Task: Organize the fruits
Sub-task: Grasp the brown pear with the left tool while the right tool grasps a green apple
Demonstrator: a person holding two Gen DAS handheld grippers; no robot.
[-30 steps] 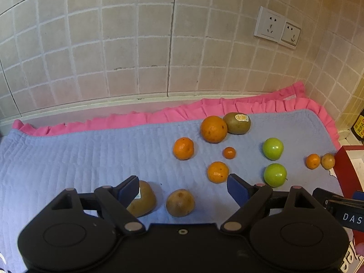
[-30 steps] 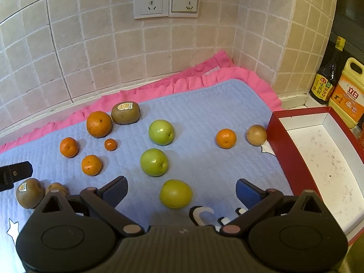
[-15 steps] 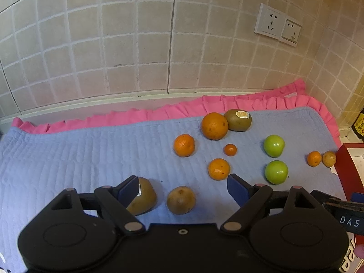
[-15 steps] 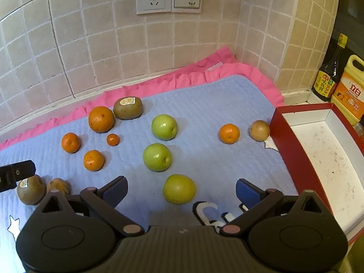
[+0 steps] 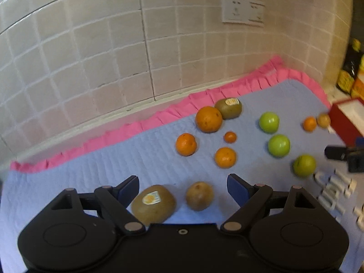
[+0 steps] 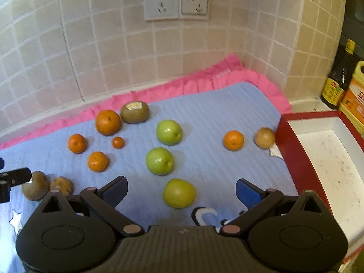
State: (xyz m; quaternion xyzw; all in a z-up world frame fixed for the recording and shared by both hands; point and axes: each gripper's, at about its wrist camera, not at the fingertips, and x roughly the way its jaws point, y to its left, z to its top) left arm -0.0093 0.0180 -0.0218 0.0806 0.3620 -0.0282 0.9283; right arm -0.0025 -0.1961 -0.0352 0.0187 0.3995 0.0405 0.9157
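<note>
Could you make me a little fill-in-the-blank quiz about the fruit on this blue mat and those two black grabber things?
1. The apples on the blue mat number ____.
2. The yellowish-green apple lies between the open fingers of the ____ gripper.
3. The red box holds ____ fruit so far.
4. The stickered kiwi lies next to the left gripper's ____ finger.

Missing words: three; right; no; left
</note>
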